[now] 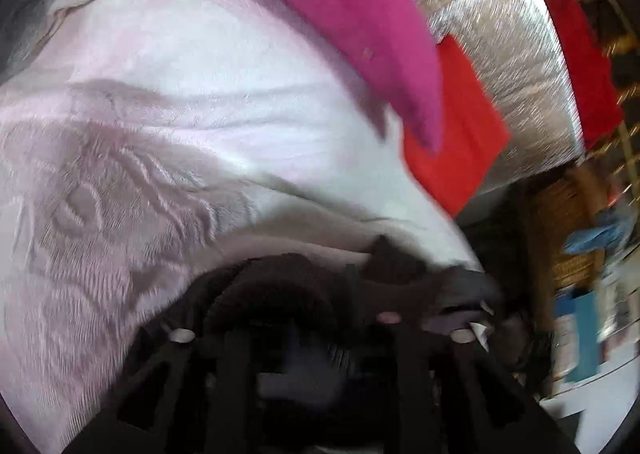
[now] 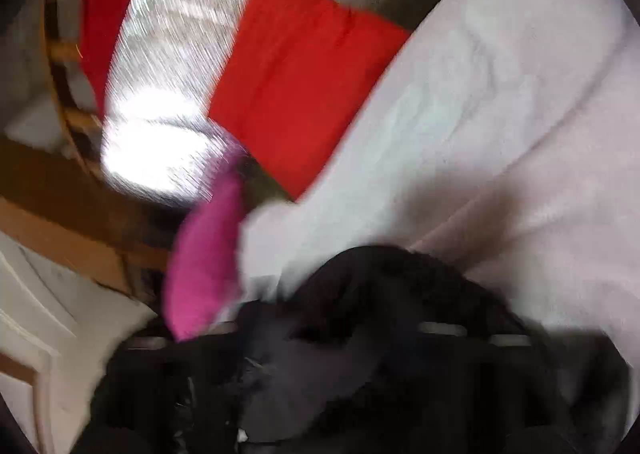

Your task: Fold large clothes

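A dark black garment (image 1: pixel 280 286) is bunched between the fingers of my left gripper (image 1: pixel 320 318), which looks shut on it. The same dark garment (image 2: pixel 380 286) is bunched in my right gripper (image 2: pixel 340 334), which also looks shut on it. Both views are blurred by motion. Under the garment lies a pale pink-white textured blanket (image 1: pixel 180 114), which also fills the right side of the right wrist view (image 2: pixel 500 114). A magenta cloth (image 1: pixel 352 14) lies over the blanket's far part and shows at the left of the right gripper (image 2: pixel 204 266).
A folded red cloth (image 1: pixel 460 134) lies beside the blanket on a shiny silver mat (image 1: pixel 500 34); both show in the right wrist view, cloth (image 2: pixel 304 82) and mat (image 2: pixel 168 74). Another red cloth (image 1: pixel 592 66) lies farther off. Wooden furniture (image 2: pixel 60 210) stands beyond.
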The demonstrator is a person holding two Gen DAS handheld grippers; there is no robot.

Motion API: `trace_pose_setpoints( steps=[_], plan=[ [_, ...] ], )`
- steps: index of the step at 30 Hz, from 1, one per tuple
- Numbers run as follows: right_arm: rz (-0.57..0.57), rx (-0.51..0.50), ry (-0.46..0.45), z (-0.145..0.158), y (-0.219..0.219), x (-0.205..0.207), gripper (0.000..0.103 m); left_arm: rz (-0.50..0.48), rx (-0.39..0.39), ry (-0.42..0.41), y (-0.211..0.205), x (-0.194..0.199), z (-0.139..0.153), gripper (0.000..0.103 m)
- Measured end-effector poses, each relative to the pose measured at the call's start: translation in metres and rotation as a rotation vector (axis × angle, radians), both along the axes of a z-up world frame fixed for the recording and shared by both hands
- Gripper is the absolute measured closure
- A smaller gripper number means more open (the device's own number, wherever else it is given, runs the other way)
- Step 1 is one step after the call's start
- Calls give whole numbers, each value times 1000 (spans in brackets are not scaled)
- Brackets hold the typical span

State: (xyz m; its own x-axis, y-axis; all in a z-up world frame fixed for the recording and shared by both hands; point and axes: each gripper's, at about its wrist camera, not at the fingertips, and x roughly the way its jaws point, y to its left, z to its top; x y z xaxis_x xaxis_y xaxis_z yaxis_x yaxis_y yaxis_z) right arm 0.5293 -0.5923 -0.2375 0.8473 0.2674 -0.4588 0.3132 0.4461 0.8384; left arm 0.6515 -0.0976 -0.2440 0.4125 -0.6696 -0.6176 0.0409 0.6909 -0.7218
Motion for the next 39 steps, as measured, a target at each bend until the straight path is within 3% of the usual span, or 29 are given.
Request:
trace_pose_setpoints(
  steps=[1,3,7,12,14,15,18,20,25,29,32,35,39],
  plan=[
    [-37,-27,-36,12,-2,-19,8,32,-18,-28,8,-9,11,37],
    [-45,-92,-90,38,0,-59,8,137,23,-114,23,-38,37,17],
    [-33,-162,-90,63,17,-128,8,115,30,-183,29,-107,73,17],
    [-78,-307,28,61,46,-217,8,206,83,-167,41,-206,62,17],
    [-107,-260,51,45,41,-242,8,269,81,-115,50,-240,38,17],
    [-110,-158,49,29,40,-257,8,283,75,-91,51,-245,30,17],
    [-88,26,64,2,41,-271,8,270,112,25,52,-242,-2,17],
    [-86,60,58,-6,45,-266,8,308,183,24,55,-241,-8,17],
    [-57,168,71,-35,54,-249,9,334,163,107,68,-230,-30,17],
    [-59,163,102,-50,60,-232,9,332,74,176,69,-221,-47,17],
    [-72,191,106,-60,61,-223,9,333,144,129,67,-210,-41,17],
    [-85,150,114,-64,62,-211,9,316,253,95,60,-204,-34,17],
    [-110,84,115,-63,64,-203,9,308,279,88,57,-220,-22,17]
  ],
)
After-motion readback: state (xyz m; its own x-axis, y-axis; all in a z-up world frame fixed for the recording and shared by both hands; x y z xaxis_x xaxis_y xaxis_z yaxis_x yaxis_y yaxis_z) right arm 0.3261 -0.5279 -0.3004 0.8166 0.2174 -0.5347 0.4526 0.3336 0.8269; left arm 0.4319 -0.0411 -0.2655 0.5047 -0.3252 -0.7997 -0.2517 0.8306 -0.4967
